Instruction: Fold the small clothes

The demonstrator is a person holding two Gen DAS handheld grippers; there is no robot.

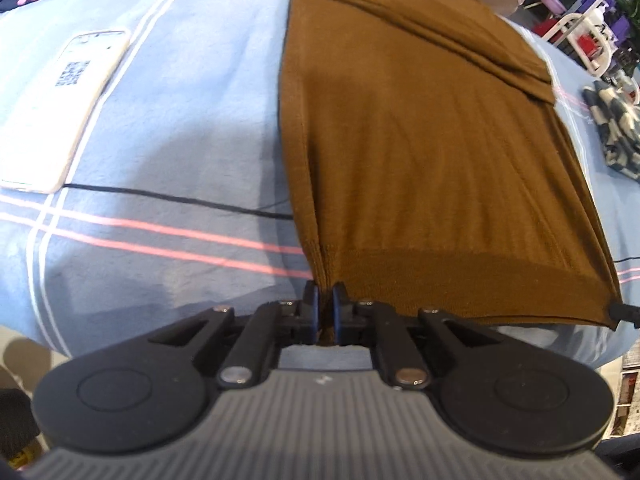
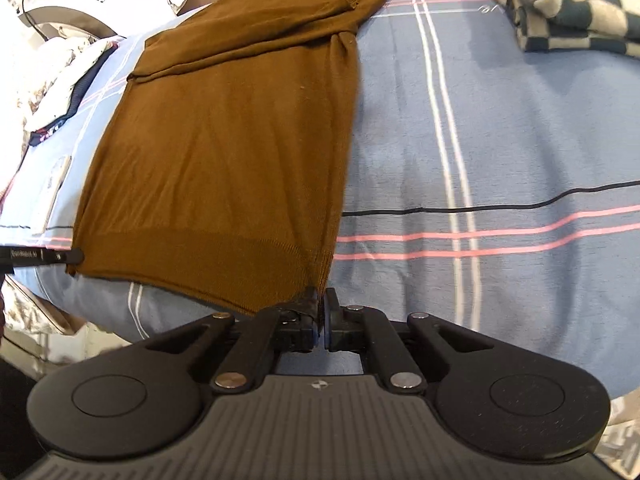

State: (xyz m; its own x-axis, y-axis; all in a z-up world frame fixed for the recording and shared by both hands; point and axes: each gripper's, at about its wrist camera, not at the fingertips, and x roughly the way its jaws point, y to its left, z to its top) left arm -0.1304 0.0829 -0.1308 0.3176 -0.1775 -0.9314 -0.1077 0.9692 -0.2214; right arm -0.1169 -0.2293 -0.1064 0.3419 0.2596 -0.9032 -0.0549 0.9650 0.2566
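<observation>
A brown knit sweater (image 1: 420, 152) lies lengthwise on the blue striped bed sheet (image 1: 180, 128), its sleeves folded across the far end. My left gripper (image 1: 327, 294) is shut on the near left corner of the ribbed hem, with cloth pinched between the blue pads. In the right wrist view the same sweater (image 2: 224, 152) fills the left half, and my right gripper (image 2: 322, 300) is shut on the near right corner of the hem. The other gripper's finger (image 2: 68, 257) shows at the hem's left corner. Both corners are slightly lifted off the sheet.
A white phone (image 1: 60, 112) lies on the sheet left of the sweater. A folded checkered garment (image 2: 568, 4) sits at the far right. A thin black cable (image 2: 500, 206) crosses the bed. More clothes (image 2: 60, 76) are piled at the far left, with chairs and clutter beyond the bed.
</observation>
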